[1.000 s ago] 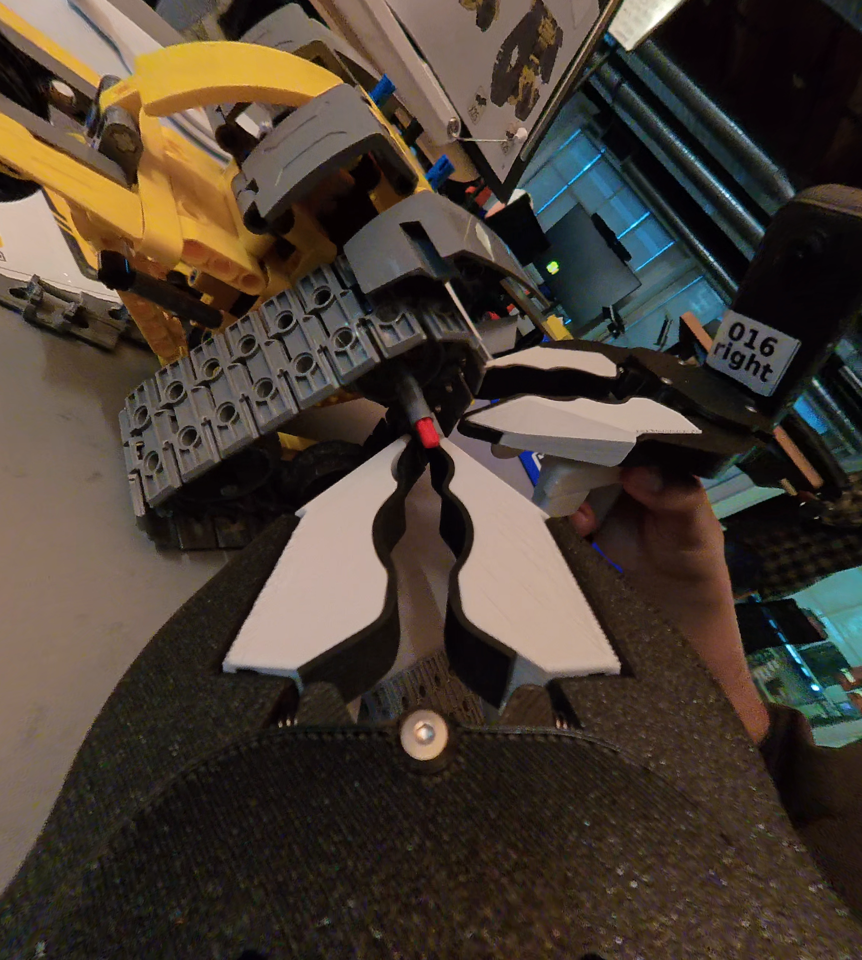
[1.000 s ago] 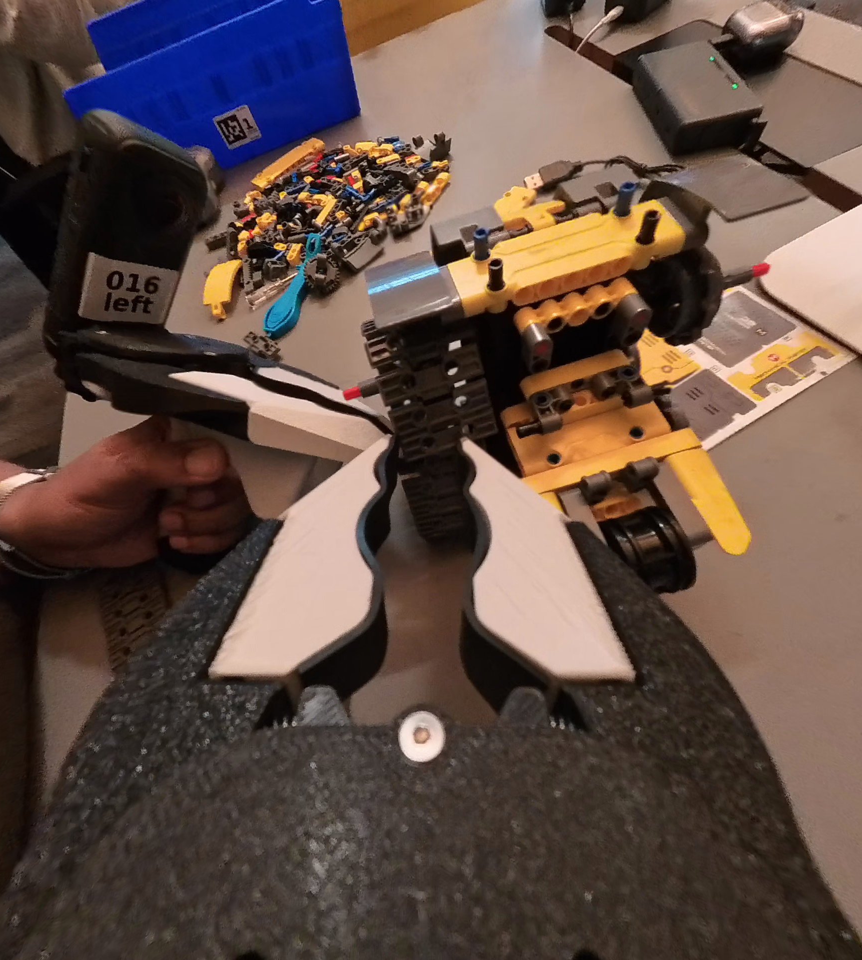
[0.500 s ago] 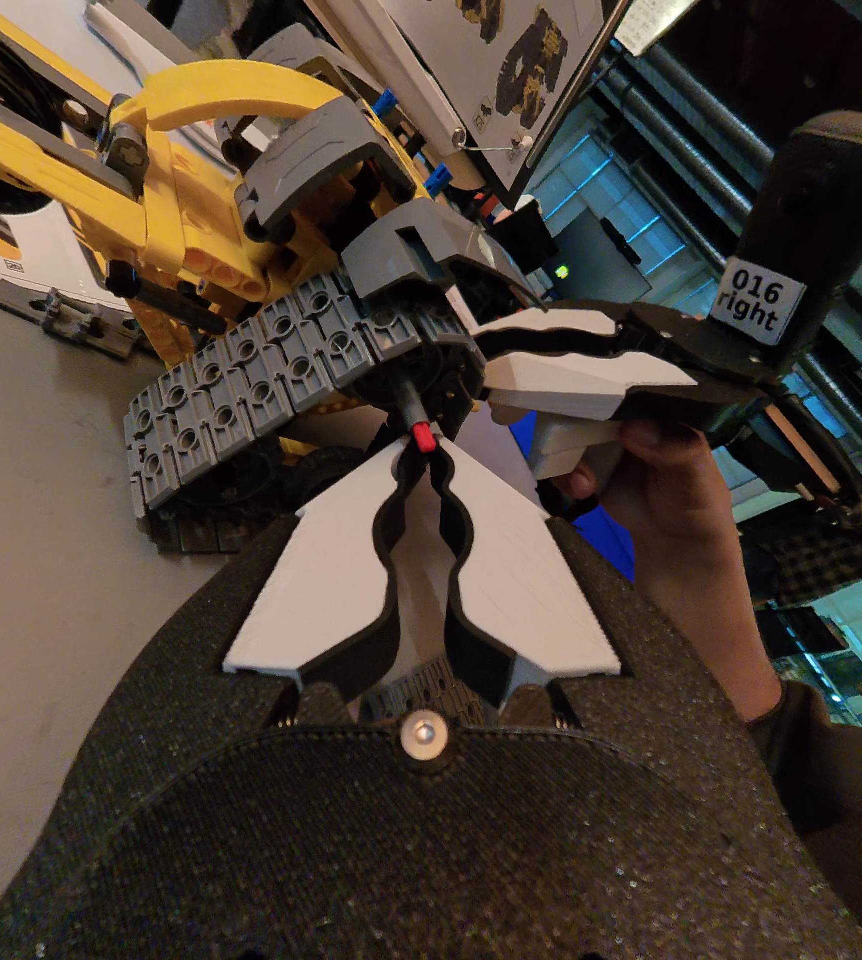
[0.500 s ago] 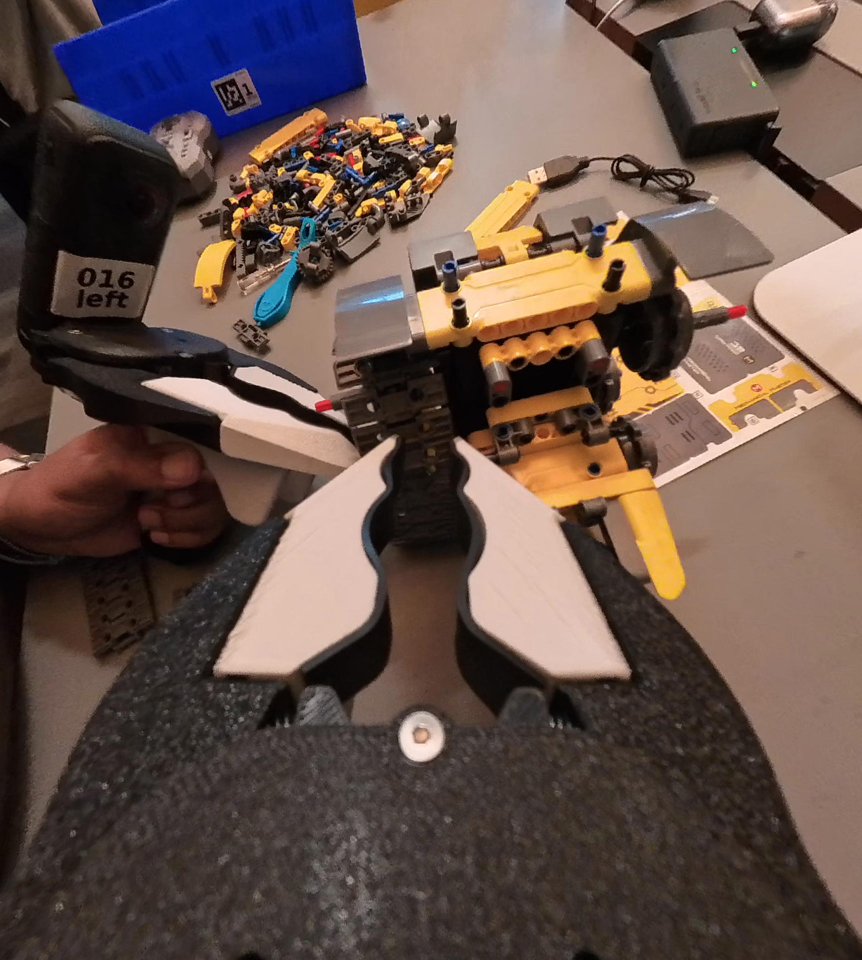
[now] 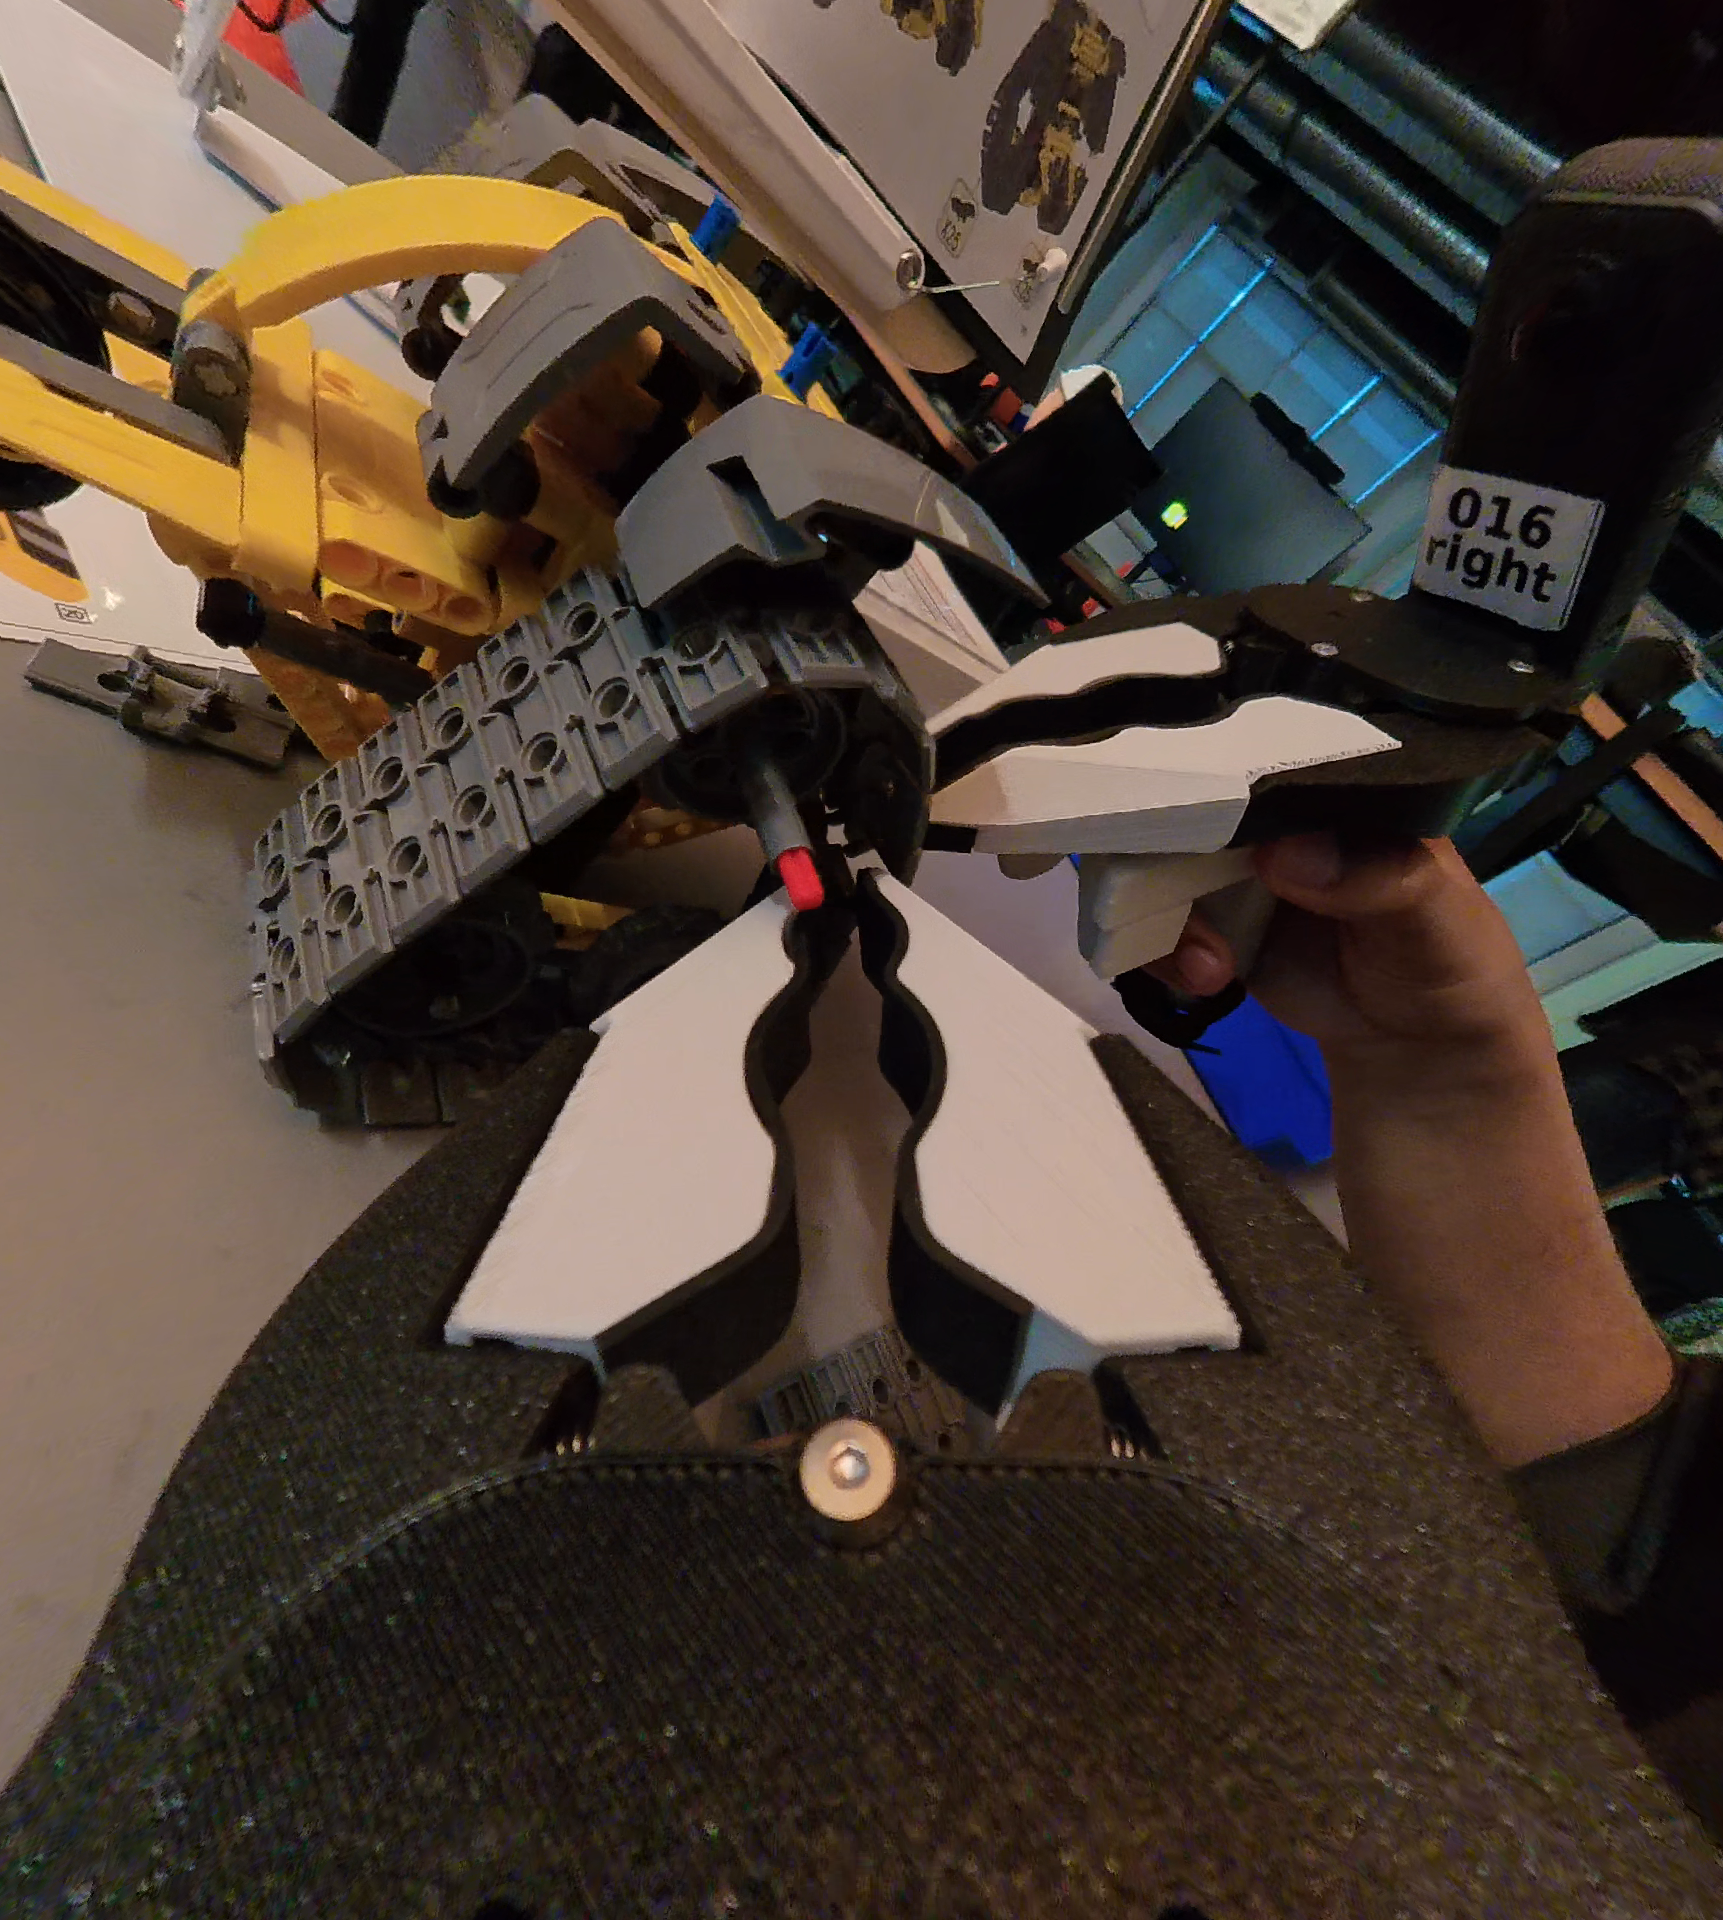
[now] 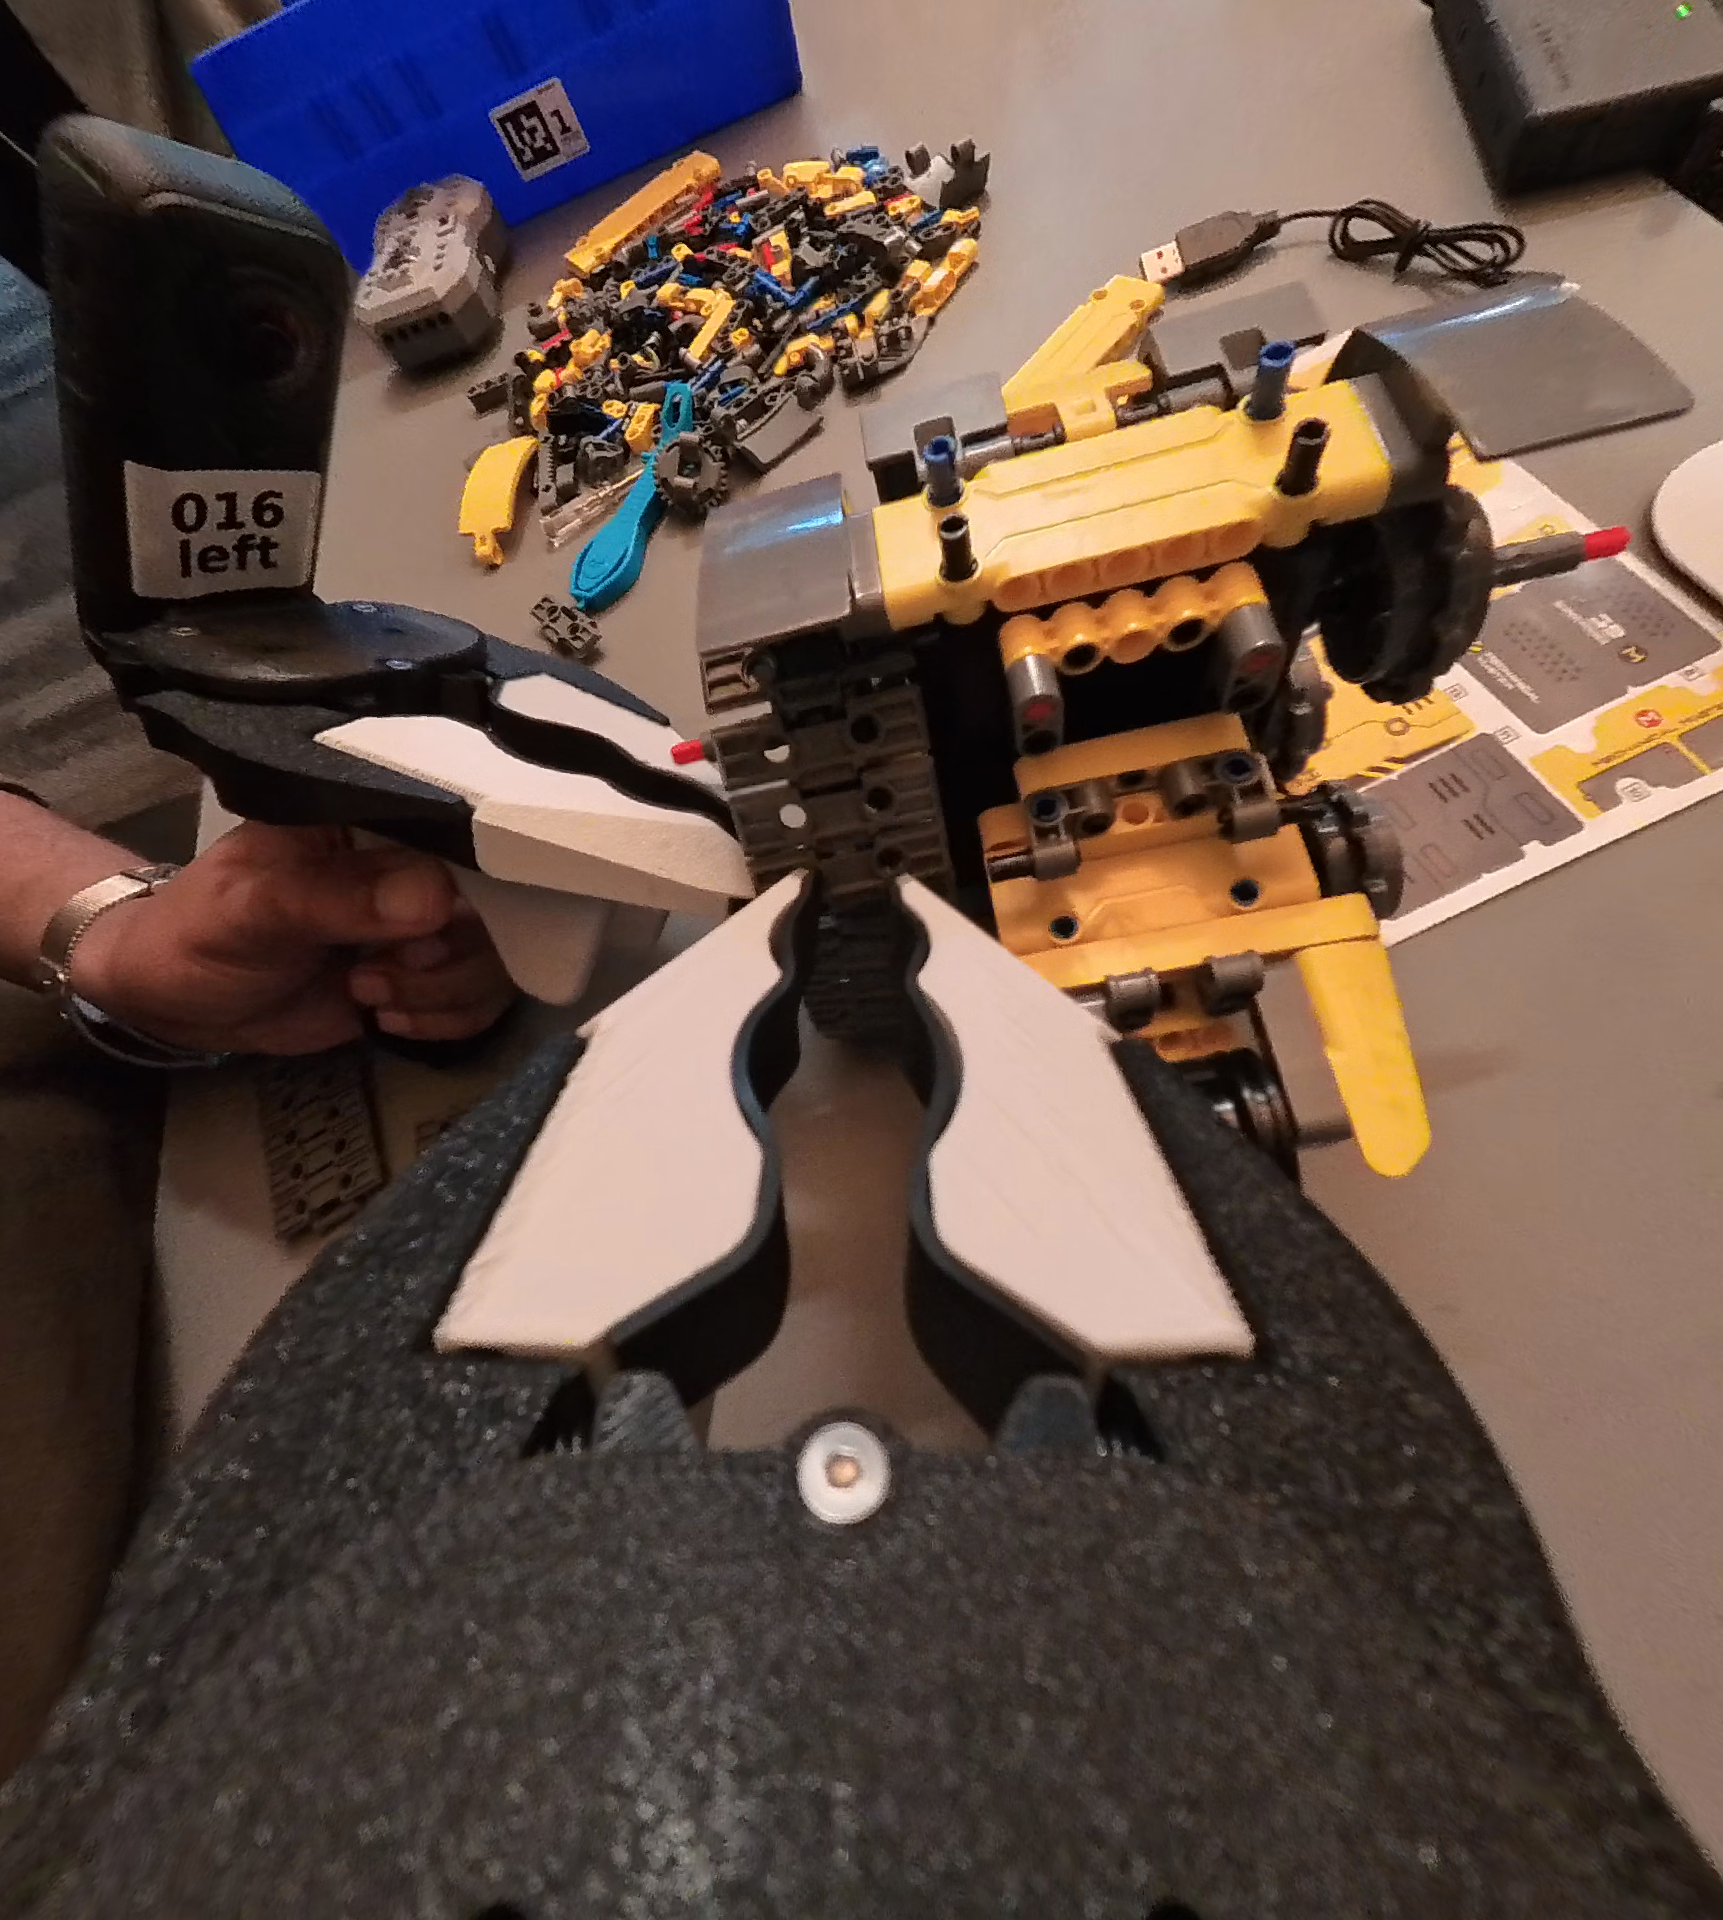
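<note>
A yellow and grey toy vehicle [image 6: 1096, 665], built of bricks, is being steadied on the grey surface [image 6: 1563, 1143] from two sides. Its grey track [image 6: 841, 810] is being gripped at the near end by the right gripper [image 6: 849, 904], jaws clenched on it. The left gripper [image 5: 836, 904] is being held at the red-tipped axle [image 5: 797, 873] jutting from the track wheel, jaws nearly together; whether the axle is actually pinched cannot be told. Loose pieces [image 6: 732, 301] are lying far left, before a blue bin [image 6: 483, 94].
</note>
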`<state>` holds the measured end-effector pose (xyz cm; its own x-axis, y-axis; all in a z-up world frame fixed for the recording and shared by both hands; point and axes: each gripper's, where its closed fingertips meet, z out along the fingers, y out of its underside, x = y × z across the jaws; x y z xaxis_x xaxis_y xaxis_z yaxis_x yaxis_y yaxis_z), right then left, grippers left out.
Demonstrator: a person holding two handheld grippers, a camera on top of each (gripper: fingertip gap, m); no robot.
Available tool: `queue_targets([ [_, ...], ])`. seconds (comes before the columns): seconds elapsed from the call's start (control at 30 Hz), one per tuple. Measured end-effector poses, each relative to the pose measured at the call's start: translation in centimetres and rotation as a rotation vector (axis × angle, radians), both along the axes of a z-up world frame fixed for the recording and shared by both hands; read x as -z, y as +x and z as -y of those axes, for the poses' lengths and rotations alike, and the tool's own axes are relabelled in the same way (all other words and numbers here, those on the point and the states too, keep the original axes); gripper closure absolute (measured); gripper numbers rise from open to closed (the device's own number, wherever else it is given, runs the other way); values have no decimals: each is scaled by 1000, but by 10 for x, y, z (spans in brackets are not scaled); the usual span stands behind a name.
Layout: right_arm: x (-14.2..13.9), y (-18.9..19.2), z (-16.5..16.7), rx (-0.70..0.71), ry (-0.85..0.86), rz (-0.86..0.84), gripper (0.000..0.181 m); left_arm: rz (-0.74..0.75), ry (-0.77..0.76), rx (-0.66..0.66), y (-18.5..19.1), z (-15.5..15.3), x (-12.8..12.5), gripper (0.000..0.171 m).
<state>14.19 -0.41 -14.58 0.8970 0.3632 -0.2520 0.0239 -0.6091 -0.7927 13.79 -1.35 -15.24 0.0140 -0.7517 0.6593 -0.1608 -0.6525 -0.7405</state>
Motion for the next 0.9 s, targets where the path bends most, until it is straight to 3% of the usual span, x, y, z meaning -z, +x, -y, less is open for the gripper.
queue_targets([
  [0.43, -3, -3, 3, -25, 8, -107, 170, -33, 106, -13, 1, 3, 0, 171],
  [0.9, -2, -2, 1, -19, 15, -69, 174, -44, 146, -25, 0, 3, -1, 171],
])
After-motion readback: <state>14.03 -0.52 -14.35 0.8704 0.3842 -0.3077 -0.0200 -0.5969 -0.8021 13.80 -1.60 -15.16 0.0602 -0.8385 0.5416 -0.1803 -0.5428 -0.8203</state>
